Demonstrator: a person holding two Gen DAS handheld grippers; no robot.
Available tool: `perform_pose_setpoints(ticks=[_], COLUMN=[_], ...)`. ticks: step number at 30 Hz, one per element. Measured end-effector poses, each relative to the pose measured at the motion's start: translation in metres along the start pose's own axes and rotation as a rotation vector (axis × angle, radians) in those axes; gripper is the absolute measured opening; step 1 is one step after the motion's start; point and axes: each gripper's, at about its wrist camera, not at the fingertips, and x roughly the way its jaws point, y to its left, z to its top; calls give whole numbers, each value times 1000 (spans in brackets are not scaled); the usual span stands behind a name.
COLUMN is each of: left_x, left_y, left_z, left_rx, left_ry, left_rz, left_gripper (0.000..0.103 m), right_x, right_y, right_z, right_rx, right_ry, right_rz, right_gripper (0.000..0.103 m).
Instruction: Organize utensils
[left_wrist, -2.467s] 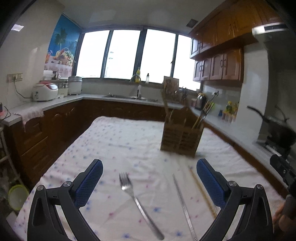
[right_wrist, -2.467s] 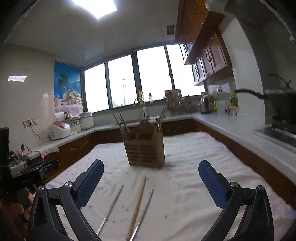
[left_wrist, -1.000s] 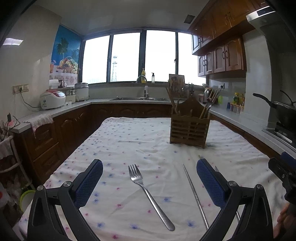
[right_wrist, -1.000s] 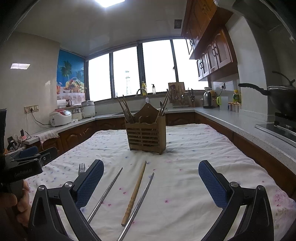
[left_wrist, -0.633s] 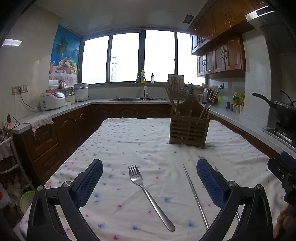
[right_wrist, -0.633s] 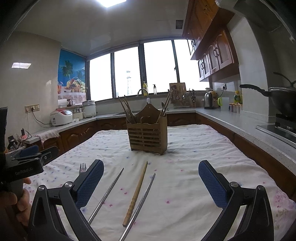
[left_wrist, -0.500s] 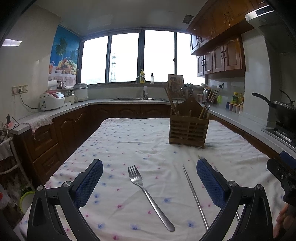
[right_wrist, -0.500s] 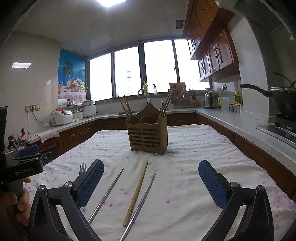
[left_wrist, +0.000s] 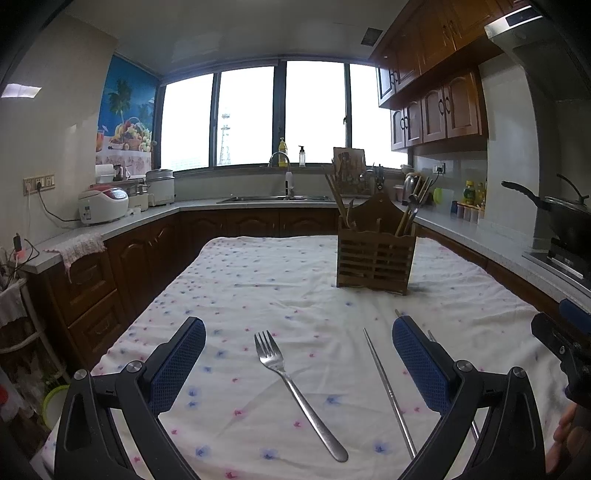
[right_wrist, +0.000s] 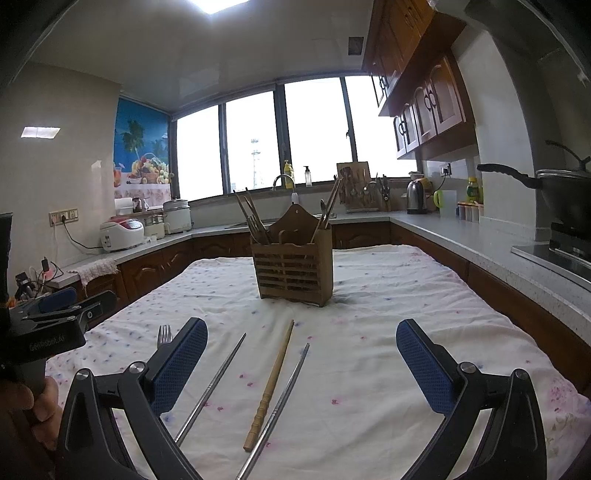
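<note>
Left gripper (left_wrist: 297, 360) wide open, nothing between the blue pads, hovering over the near end of the table (left_wrist: 258, 266). Right gripper (right_wrist: 301, 363) also wide open and empty, over the same near end, further right.

Loose utensils on the flowered cloth, counted: 1 metal fork (left_wrist: 295, 391), 2 metal chopsticks, 1 wooden chopstick (right_wrist: 271, 382). The fork lies nearest the table's left edge, tines pointing toward the far end, handle toward the near edge. First metal chopstick (right_wrist: 210, 387) lies just right of the fork; the wooden chopstick is next; second metal chopstick (right_wrist: 277, 406) lies just beside the wooden one, running off the near edge of the view. All four lie roughly lengthwise, apart from each other except the last pair, where I cannot tell whether they touch.

1 wooden slatted utensil holder (right_wrist: 293, 271) stands upright around the middle of the table, well apart from the loose pieces. It has several utensils sticking up from left and right compartments; exact count unclear.

A hand (right_wrist: 33, 402) grips the left gripper's handle at the lower left of the right wrist view.
</note>
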Motion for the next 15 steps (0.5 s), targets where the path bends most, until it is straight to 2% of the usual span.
perform_pose_setpoints(ticks=[15], left_x=[0], left_y=[-4], left_z=[-1], left_rx=[9], left_ry=[2], left_rz=[-1], left_gripper=[102], right_x=[0], right_y=[0], right_z=[1], right_rx=[6], right_ry=[0], right_rz=[3], right_gripper=[103])
